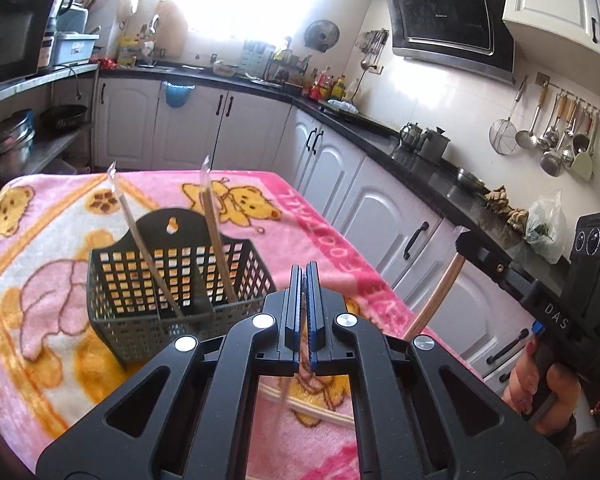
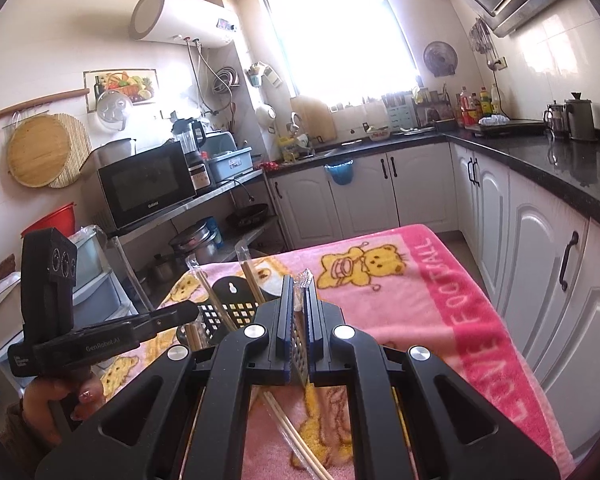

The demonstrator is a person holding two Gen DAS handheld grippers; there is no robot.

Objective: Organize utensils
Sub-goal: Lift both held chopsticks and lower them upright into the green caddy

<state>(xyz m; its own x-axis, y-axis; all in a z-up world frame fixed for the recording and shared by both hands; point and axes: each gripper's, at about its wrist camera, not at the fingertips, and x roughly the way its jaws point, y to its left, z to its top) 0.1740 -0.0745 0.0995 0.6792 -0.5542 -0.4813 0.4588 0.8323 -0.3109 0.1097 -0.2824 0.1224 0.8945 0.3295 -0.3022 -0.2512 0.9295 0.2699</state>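
A dark grey slotted utensil basket (image 1: 140, 320) stands on the pink bear towel (image 1: 52, 264), with two plastic-wrapped chopstick packs (image 1: 214, 236) leaning upright in it. My left gripper (image 1: 303, 273) is just right of the basket and above the towel, shut on a clear-wrapped chopstick pack (image 1: 284, 394) that hangs below the pads. My right gripper (image 2: 298, 285) is shut on another wrapped chopstick pack (image 2: 305, 278), whose wrapper tip sticks up between the fingers. In the left wrist view the right gripper (image 1: 466, 242) hovers off the towel's right edge with its pack (image 1: 436, 300) hanging down. A wrapped pair (image 2: 296, 436) lies on the towel.
White cabinets under a black counter (image 1: 440, 184) run along the right. A steel shelf with a microwave (image 2: 148, 188) and pots stands to the left. A hand (image 1: 540, 384) grips the right tool's handle. In the right wrist view the basket (image 2: 236, 312) shows behind the left gripper (image 2: 192, 312).
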